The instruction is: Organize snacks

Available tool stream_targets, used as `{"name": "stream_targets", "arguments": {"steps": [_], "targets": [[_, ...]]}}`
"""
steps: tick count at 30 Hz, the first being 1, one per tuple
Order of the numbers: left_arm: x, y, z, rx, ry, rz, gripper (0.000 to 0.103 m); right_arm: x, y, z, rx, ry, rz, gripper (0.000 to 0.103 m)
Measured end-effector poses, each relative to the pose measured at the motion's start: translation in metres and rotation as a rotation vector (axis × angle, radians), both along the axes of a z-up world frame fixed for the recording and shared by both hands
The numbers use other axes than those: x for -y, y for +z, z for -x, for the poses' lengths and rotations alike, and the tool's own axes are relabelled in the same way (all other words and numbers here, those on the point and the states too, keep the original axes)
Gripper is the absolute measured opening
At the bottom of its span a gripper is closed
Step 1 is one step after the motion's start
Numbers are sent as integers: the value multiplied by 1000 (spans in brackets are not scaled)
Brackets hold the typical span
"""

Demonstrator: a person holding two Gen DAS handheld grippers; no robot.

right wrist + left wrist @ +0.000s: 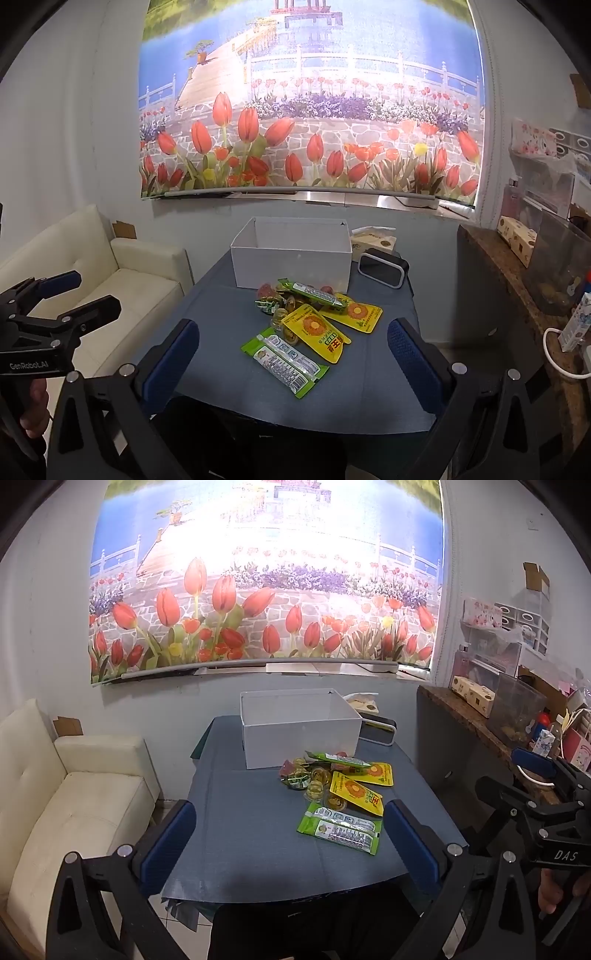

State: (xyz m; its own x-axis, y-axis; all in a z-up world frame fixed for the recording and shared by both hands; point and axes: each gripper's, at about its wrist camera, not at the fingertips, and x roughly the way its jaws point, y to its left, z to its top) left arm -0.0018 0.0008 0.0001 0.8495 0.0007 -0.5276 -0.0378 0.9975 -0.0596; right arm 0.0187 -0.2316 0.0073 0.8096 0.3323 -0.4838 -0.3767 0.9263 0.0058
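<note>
Green and flat, the nearest snack packet [284, 363] is lying in the lower middle of the right wrist frame, at the near end of a pile of yellow pouches [317, 330] and small sweets trailing back toward the white box [291, 266] on the blue-grey table [229, 314]. Its long axis is running diagonally, upper left to lower right. The right gripper [291, 354] is framing it between wide-open, empty jaws and seems the nearer tool; the left gripper [291, 830], likewise spread and empty, is seeing the packet off toward its right finger.
</note>
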Motion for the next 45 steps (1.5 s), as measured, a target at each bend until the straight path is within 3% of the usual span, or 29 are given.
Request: {"name": "stream_targets", "arguments": {"steps": [45], "targets": [[4, -5, -2, -7, -8, 7, 103, 2, 5, 1, 8, -2, 11, 103]]}}
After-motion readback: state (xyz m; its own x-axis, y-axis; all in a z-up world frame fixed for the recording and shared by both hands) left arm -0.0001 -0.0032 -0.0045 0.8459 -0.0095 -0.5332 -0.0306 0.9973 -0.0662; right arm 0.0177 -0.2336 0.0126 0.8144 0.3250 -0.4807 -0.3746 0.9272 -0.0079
